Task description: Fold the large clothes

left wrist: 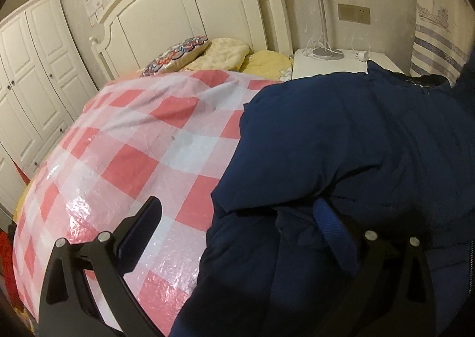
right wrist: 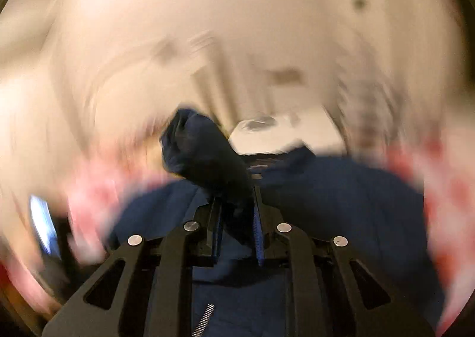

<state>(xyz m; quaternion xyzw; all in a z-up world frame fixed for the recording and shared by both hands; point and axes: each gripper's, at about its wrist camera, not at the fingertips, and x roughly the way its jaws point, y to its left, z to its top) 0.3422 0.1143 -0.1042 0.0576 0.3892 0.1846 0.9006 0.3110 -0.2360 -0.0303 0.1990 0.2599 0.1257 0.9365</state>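
1 navy jacket (left wrist: 341,144) on bed; right tool (right wrist: 236,209) clamps 1 fold.

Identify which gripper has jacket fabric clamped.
The right gripper: closed on a fold of the navy jacket. The left gripper is open, fingers spread.

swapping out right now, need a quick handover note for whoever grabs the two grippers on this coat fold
Left gripper: open, one finger over the checked bed cover, the other at the navy coat; grips nothing.
Right gripper: shut on a bunched fold of the coat, lifted above the rest; that view is blurred.
Coat: lies on the right side of the bed, collar end toward the nightstand.
Done: one part gathered and raised.
Left: lay that part over, fold the rest, smooth flat.
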